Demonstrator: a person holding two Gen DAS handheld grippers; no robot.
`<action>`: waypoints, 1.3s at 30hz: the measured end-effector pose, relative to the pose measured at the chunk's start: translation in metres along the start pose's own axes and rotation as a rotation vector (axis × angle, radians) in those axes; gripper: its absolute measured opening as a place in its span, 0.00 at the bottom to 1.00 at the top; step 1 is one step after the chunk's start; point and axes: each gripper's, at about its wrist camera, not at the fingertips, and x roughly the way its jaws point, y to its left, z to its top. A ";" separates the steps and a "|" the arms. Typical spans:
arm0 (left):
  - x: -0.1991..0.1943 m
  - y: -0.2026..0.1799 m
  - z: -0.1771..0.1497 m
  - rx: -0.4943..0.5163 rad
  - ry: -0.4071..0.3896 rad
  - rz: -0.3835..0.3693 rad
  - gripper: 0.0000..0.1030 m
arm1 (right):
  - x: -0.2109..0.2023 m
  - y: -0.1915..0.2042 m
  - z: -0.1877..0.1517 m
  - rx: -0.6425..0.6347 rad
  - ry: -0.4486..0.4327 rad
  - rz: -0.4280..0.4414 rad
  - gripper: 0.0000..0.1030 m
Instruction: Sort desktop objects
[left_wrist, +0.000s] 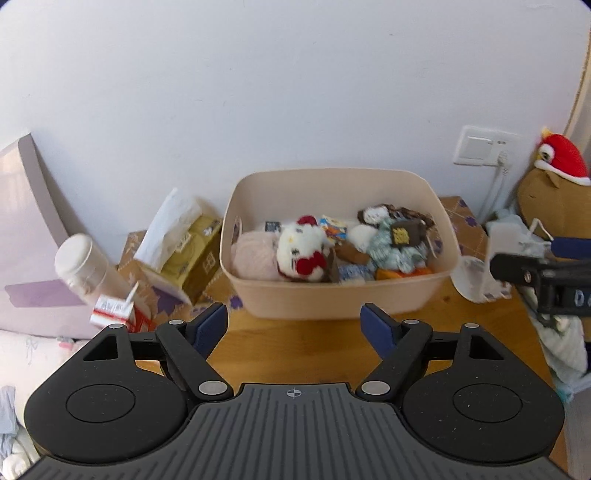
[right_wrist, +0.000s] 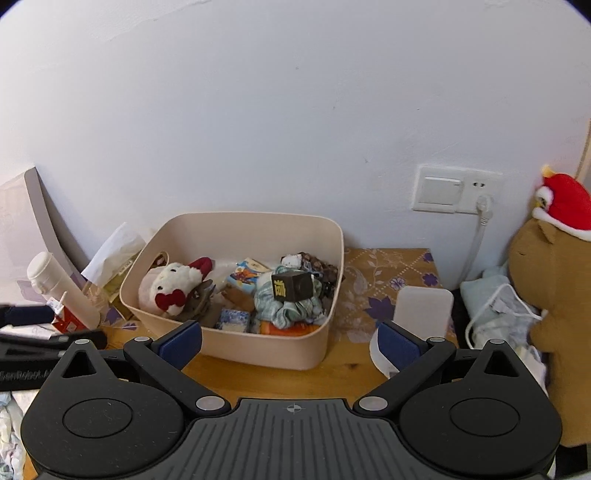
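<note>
A beige plastic bin (left_wrist: 343, 295) (right_wrist: 266, 350) stands on the wooden table against the wall. It holds a white plush with a red bow (left_wrist: 301, 251) (right_wrist: 171, 286), a pink yarn ball (left_wrist: 255, 254), a dark cube (right_wrist: 293, 286), a checked cloth (right_wrist: 291, 310) and small boxes. My left gripper (left_wrist: 293, 326) is open and empty in front of the bin. My right gripper (right_wrist: 291, 343) is open and empty, just before the bin's near right corner.
A tissue box (left_wrist: 192, 254), a white bottle (left_wrist: 88, 269) and a red-white carton (left_wrist: 114, 314) stand left of the bin. A white translucent container (right_wrist: 421, 314) sits to its right. A brown plush with a red hat (right_wrist: 554, 280), cloths and a wall socket (right_wrist: 458, 190) are at the right.
</note>
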 end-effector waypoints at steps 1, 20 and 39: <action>-0.007 -0.001 -0.004 0.007 0.001 -0.006 0.78 | -0.005 0.000 -0.002 0.009 -0.002 -0.002 1.00; -0.167 0.010 -0.107 0.019 -0.067 0.008 0.78 | -0.154 0.044 -0.094 0.005 -0.011 -0.009 1.00; -0.293 0.003 -0.205 0.046 -0.135 -0.031 0.78 | -0.286 0.071 -0.168 -0.022 -0.045 0.008 1.00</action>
